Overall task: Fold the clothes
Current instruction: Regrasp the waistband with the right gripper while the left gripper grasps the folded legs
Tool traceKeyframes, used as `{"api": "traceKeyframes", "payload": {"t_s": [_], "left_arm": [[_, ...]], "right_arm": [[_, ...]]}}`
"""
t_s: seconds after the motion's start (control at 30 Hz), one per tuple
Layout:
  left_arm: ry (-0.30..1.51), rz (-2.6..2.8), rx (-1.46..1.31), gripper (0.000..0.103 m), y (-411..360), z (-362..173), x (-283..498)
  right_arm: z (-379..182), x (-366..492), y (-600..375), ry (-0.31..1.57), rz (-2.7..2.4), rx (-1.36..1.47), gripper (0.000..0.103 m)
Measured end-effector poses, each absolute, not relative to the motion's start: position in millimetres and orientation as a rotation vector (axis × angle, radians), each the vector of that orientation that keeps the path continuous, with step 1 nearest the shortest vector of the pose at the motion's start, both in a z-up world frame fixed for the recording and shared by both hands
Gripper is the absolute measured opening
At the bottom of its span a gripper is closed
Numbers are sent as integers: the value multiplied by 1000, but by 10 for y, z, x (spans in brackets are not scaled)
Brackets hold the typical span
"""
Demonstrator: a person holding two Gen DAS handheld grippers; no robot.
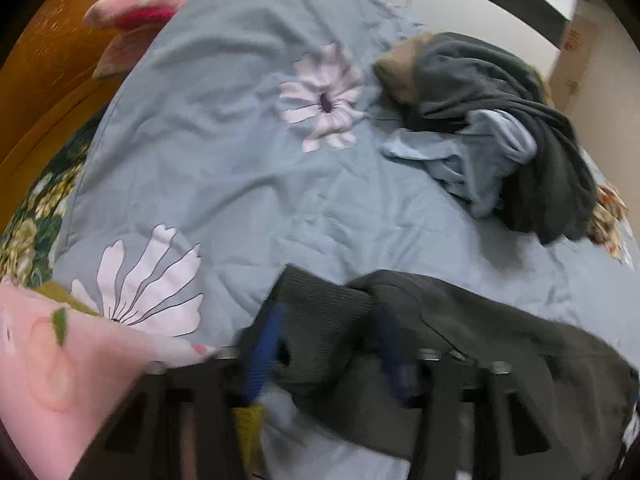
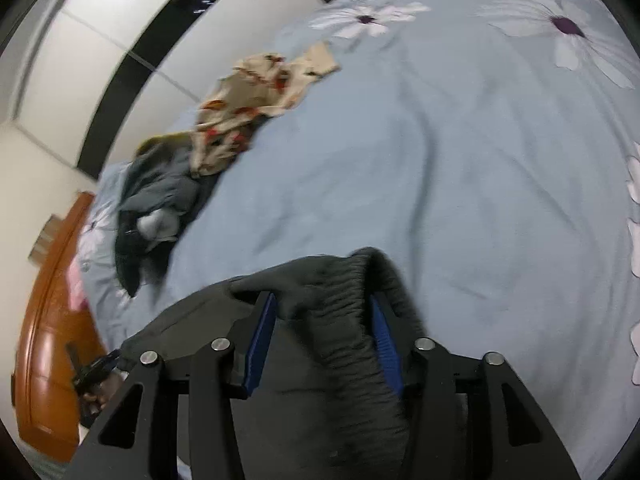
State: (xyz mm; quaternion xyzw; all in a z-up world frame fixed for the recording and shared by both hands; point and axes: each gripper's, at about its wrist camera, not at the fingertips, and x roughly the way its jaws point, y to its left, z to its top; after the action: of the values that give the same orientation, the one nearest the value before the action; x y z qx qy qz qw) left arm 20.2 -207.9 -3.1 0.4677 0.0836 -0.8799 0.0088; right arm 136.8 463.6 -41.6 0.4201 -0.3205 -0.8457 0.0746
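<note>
Two hand-held tools over a bed, seen from their own wrist cameras. The left tool [image 1: 326, 344] has its blue pads [image 1: 264, 354] set at either side of the ribbed waistband of a dark grey garment [image 1: 460, 344], which lies bunched at the near edge of the blue floral duvet [image 1: 240, 152]; motion blur leaves it uncertain whether the pads press on the cloth. The right tool [image 2: 322, 340] stands at a middling width, the gathered elastic band of the same dark grey garment [image 2: 340, 320] draped between its blue pads [image 2: 262, 344] and lying against the right-hand one; whether the cloth is pinched cannot be told. Farther off on the duvet lies a heap of unfolded clothes [image 1: 500, 128]: a charcoal piece over a tan one, with a pale blue piece beside it and a cream, red-printed piece [image 2: 256, 92] at its far end. Pink floral pillows [image 1: 136, 4] lie against a wooden headboard [image 1: 44, 80].
</note>
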Motion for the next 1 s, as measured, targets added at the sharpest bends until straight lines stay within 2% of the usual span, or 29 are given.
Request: {"api": "traceKeyframes", "payload": {"t_s": [0.03, 0.1, 0.17, 0.2, 0.23, 0.3, 0.4, 0.5, 0.6, 0.7, 0.83, 0.9, 1.0], "left_arm": [[259, -2762, 1471, 19, -2066, -26, 216], [274, -2767, 1503, 19, -2053, -71, 185], [277, -2765, 1503, 15, -2038, -104, 147], [280, -2761, 1502, 7, -2027, -117, 128], [284, -2757, 1500, 3, -2015, -129, 110], [328, -2774, 1458, 3, -2020, -44, 103], [396, -2799, 1391, 2, -2030, 90, 96], [468, -2858, 1263, 2, -2109, 393, 70], [474, -2845, 1225, 2, -2158, 495, -42], [418, -2735, 1298, 2, -2224, 227, -191], [461, -2589, 1432, 2, -2353, -168, -206], [508, -2556, 1482, 3, -2386, -196, -149], [540, -2603, 1485, 4, -2351, 29, -1]], "right_arm": [[-396, 1349, 4611, -934, -2533, 1266, 51], [-378, 1296, 4567, -884, -2532, 1289, 48], [-401, 1254, 4563, -891, -2545, 1307, 41], [-414, 1234, 4564, -899, -2551, 1315, 33], [-441, 1211, 4565, -907, -2566, 1339, 21], [-471, 1193, 4563, -912, -2590, 1360, 12], [-324, 1183, 4540, -888, -2640, 1323, 6], [-3, 1204, 4621, -889, -2687, 1185, 6], [8, 1126, 4633, -873, -2717, 1187, 6], [-83, 1048, 4649, -874, -2738, 1224, 6], [-377, 1061, 4726, -954, -2703, 1311, 6], [-488, 1080, 4762, -995, -2681, 1338, 7], [-359, 1184, 4724, -948, -2691, 1318, 10]]}}
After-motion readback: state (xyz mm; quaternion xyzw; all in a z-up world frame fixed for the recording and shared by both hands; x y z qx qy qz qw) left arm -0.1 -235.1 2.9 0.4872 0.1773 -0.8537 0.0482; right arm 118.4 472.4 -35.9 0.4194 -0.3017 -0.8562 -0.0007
